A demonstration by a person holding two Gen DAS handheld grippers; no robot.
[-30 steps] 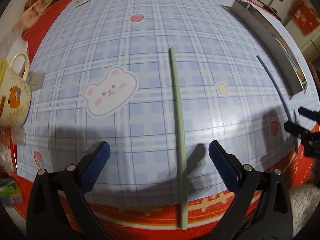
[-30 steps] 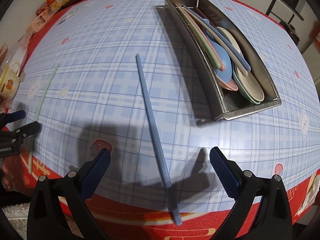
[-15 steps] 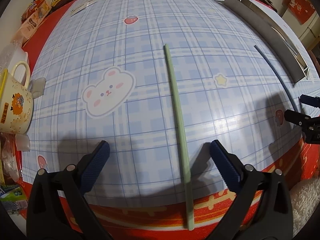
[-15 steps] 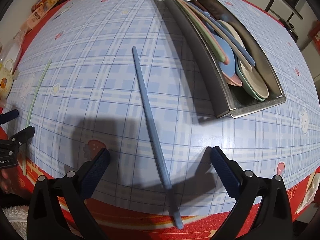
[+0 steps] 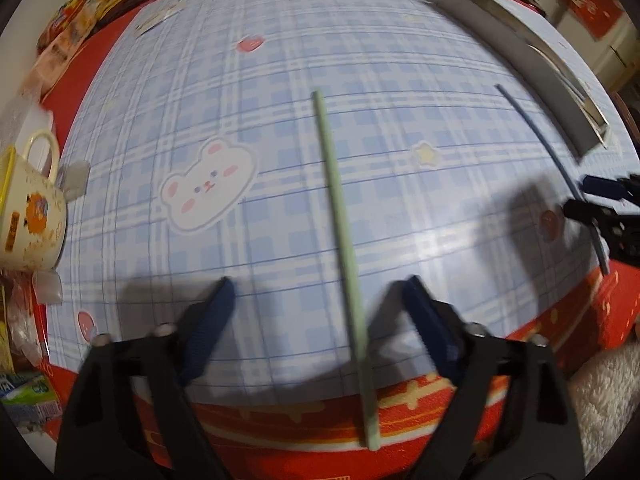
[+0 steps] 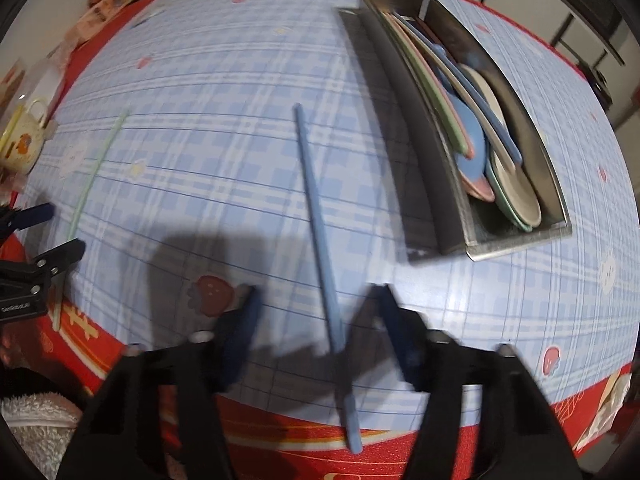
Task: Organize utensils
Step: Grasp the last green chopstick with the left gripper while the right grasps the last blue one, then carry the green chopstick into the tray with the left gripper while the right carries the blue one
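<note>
left of the steel tray (image 6: 452, 184), 2 chopsticks lie flat: green chopstick (image 5: 340, 216) between the gaping, empty left gripper (image 5: 320, 316), blue chopstick (image 6: 320, 224) between the right gripper (image 6: 316, 320), likewise. likely stiff, light, slippery; grip near overhanging ends.

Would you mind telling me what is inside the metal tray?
The metal tray holds stacked pastel spoons in blue, pink, green and cream. Whatever lies beneath them is covered.
</note>
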